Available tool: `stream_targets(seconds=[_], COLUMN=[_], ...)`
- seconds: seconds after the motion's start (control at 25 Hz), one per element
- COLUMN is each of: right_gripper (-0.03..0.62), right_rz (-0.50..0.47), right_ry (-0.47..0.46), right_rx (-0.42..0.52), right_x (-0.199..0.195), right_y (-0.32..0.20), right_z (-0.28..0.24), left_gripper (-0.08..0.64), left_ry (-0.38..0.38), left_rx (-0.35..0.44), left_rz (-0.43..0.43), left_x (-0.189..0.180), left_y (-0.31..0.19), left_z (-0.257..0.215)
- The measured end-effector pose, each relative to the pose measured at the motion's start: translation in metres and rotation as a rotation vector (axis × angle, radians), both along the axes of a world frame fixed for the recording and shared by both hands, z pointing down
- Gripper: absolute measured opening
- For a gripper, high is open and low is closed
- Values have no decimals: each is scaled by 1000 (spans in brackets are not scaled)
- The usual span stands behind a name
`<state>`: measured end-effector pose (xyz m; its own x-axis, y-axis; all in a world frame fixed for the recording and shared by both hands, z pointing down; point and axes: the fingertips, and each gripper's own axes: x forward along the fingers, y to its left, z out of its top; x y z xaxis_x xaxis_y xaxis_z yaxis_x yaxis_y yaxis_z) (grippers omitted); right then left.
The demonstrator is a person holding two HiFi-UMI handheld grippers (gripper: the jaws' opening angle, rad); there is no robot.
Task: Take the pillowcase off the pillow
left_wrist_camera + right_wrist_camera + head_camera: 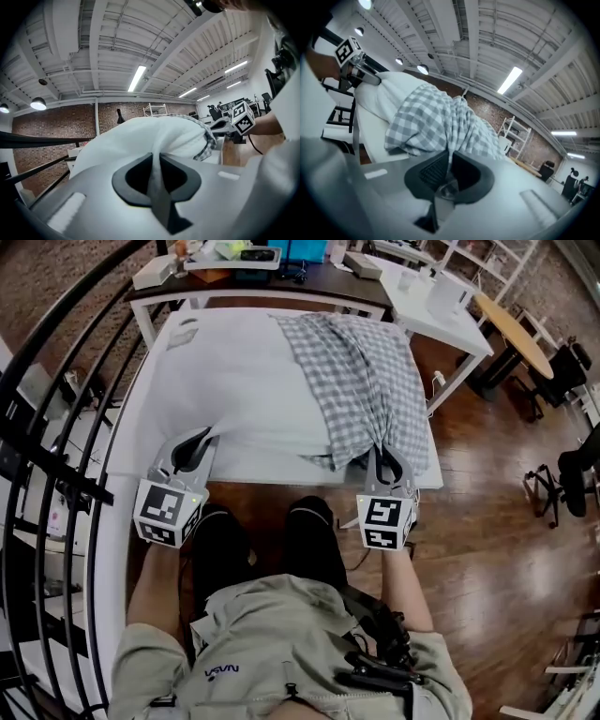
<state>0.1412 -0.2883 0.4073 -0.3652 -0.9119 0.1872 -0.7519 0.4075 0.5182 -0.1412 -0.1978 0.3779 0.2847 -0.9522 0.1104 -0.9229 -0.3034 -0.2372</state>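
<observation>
The white pillow (234, 381) lies on the white table (127, 451), its right part covered by the grey checked pillowcase (356, 381), whose bunched end reaches the table's near edge. Open wooden floor (487, 549) lies to the right, and a black railing (47, 427) crowds the left. The left tool (192, 451) is clamped on a fold of the pillow's near corner. The right tool (387, 465) pinches the pillowcase's gathered end.

White table (272, 474), cluttered dark desk (281, 287) behind, wooden floor (487, 521), black railing (56, 468).
</observation>
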Motion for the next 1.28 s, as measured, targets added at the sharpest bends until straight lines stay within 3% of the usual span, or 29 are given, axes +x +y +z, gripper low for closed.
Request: stream_targets(seconds=[0.16,0.32,0.48,0.64,0.76,0.84,0.96,1.08,1.2,1.28], right_gripper=[95,97,97,97,97,97,97,114,143,160], right_rz=[-102,-187,-215,-223,-244,-267,-284,-300,-313,-310], right_ry=[-115,-226,-288,-325,-375,-380,-312,-251,-241,-230], right_rx=[-23,73,147,177,127,77,14,-50,-129,-174], right_x=[-2,-4,4,5,-18,-39,-67,-89,-111,-128], right_y=[18,34,28,-7,-45,-70,-103,-135,-167,-185], right_z=[-26,-83,-131,-173,-192,-196,-197,-199,-198,-194], left_gripper=[151,187,189,191,215,260,316,322,218,122], left_ry=[-38,-44,63,11,-18,-30,-57,-17,-38,-87], left_rx=[74,156,280,323,249,140,-56,-205,-263,-250], left_rz=[61,94,111,33,22,31,16,22,74,106], left_x=[22,35,32,17,10,11,5,-1,16,32], left_y=[17,18,25,-16,-83,-131,-187,-208,-198,-184], left_z=[-38,-86,-140,-178,-179,-162,-121,-84,-54,-41])
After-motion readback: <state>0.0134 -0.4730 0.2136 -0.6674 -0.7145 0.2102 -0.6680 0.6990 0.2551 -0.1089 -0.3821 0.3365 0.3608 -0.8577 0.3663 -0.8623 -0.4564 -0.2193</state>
